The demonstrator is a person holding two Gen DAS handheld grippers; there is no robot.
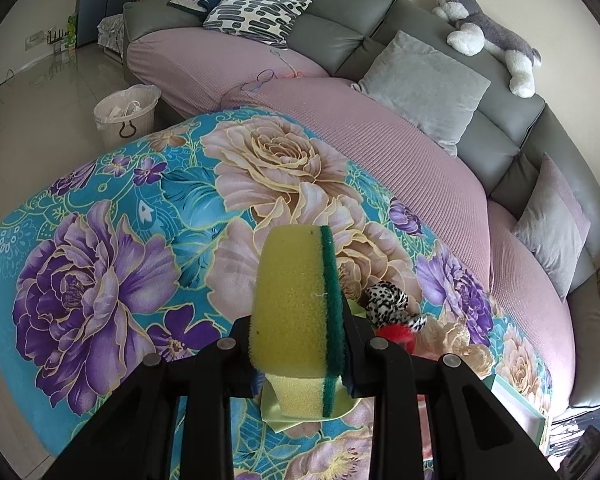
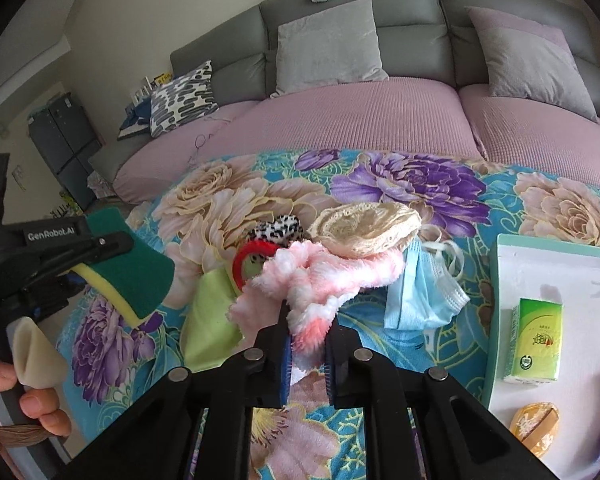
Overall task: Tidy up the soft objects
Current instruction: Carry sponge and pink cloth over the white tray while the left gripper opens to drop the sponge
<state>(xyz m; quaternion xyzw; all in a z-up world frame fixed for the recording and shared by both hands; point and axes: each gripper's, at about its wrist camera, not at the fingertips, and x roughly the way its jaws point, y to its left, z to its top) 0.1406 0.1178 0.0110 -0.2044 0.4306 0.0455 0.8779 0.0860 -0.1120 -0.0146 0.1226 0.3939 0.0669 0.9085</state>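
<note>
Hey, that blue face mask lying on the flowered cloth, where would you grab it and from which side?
Probably grip the blue face mask at its pleated lower right corner, coming down from above on the side toward the white tray. That edge lies free on the flowered cloth, while the upper left part is tucked under the pink fluffy cloth and the loose ear loops would slip.

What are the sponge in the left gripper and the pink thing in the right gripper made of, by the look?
Sponge: yellow open-cell foam, porous and matte, with a coarse green scouring layer bonded along one face.
Pink thing: looks like plush or chenille fabric, pink and white, its fuzzy pile fraying at the edges; the exact fibre can't be told.
</note>
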